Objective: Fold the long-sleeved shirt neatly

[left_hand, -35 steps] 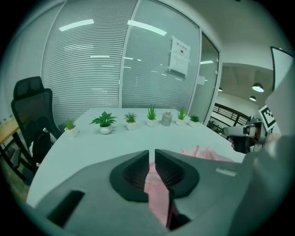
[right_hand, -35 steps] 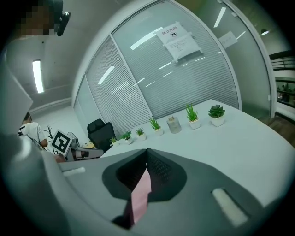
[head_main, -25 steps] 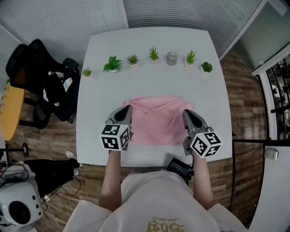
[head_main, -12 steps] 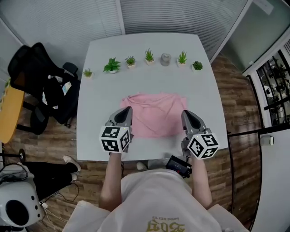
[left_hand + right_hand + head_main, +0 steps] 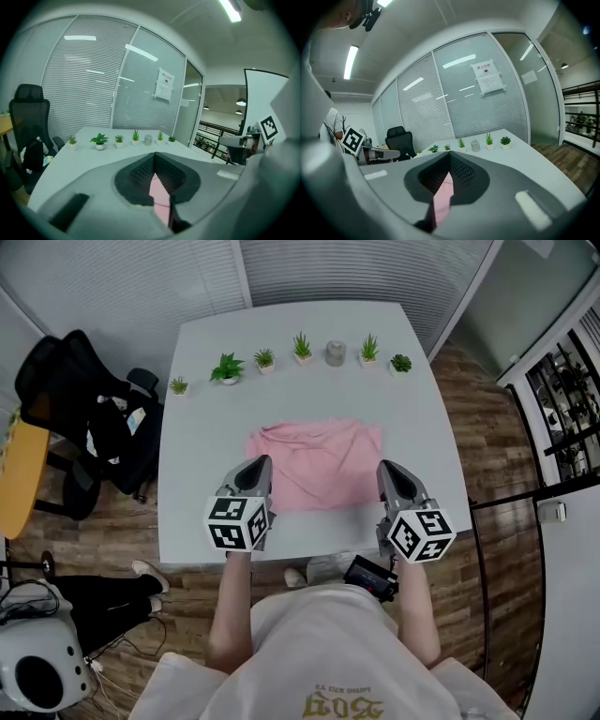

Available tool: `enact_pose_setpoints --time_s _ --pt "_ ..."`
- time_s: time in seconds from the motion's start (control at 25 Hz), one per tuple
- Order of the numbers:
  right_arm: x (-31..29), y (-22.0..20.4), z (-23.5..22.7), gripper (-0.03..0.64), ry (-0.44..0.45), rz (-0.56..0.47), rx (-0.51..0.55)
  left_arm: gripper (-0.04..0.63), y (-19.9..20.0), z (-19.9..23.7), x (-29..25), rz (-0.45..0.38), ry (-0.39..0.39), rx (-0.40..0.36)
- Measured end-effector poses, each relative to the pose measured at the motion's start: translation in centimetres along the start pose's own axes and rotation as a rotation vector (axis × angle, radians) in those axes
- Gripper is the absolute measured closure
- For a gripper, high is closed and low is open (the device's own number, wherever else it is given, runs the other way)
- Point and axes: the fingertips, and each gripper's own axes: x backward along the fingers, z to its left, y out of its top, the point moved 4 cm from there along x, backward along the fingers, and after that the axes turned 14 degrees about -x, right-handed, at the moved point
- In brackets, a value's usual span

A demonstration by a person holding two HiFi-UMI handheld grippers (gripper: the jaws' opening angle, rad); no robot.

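The pink long-sleeved shirt [image 5: 314,465] lies folded into a flat rectangle in the middle of the white table [image 5: 197,381]. My left gripper [image 5: 259,463] hovers above its front left corner, and my right gripper [image 5: 387,468] above its front right corner. Both are shut and hold nothing, with no cloth between the tips. In the left gripper view the jaws [image 5: 153,157] meet at the tips, and a strip of the pink shirt [image 5: 159,192] shows below them. The right gripper view shows the same: shut jaws [image 5: 449,155] with the pink shirt [image 5: 440,197] beyond them.
A row of small potted plants [image 5: 227,368] and a grey pot [image 5: 336,353] lines the table's far edge. A black office chair [image 5: 66,381] with a bag stands at the left, by a yellow table [image 5: 19,474]. Glass walls with blinds close off the back.
Both grippers have drawn back toward the person and risen, from beside the shirt's sides to its front corners. The shirt stays flat on the table.
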Motion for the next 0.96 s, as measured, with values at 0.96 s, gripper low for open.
enact_pose_setpoints --time_s 0.96 --pt "-0.4 0.2 -1.3 0.606 -0.001 0.009 -0.019 0.587 -0.6 -0.1 -1.0 0.016 -0.012 0.022"
